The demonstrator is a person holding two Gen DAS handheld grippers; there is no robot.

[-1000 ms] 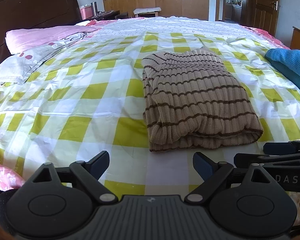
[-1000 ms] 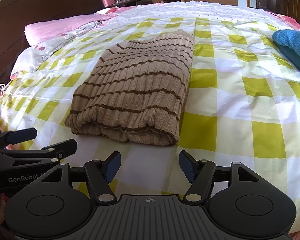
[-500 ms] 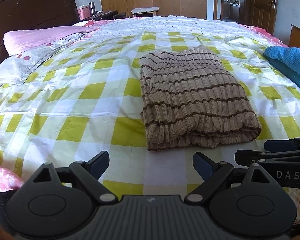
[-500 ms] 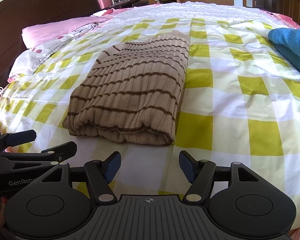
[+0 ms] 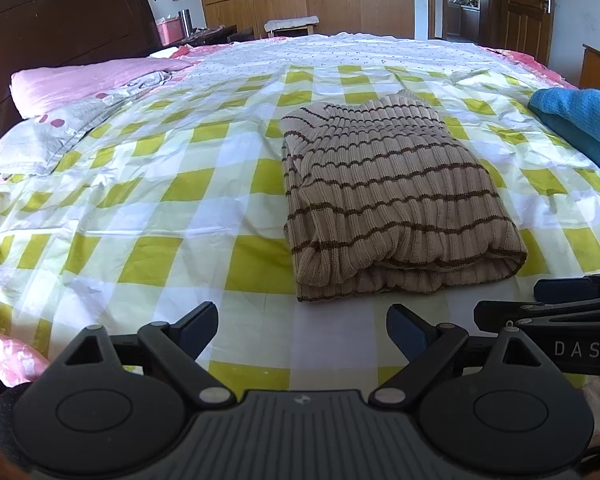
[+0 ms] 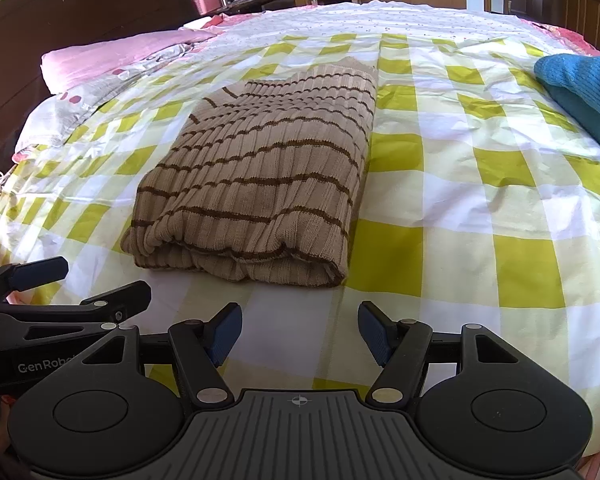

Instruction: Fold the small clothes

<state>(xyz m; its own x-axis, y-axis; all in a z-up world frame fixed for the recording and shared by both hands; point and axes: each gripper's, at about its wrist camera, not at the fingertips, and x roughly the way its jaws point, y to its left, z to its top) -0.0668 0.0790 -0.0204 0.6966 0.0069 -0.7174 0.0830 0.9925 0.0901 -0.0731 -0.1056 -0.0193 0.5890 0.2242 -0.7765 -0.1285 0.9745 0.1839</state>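
Folded tan striped sweater (image 5: pixel 396 196) lying flat on the yellow-checked bedspread (image 5: pixel 148 216), mid-bed, rolled fold edge facing the tongs. Left gripper (image 5: pixel 302 330) and right gripper (image 6: pixel 300 330) both spread wide, holding nothing, just short of that fold edge and side by side. Looks folded already. Risk: a careless nudge or a pinch of only the top layer would drag the bundle open, ribbed knit being loose. Blue knit (image 6: pixel 580 88) well right of the sweater, pink pillow (image 5: pixel 92 80) well left. Sweater's left stacked edges clearer from the left view; its straight right side only from the right.
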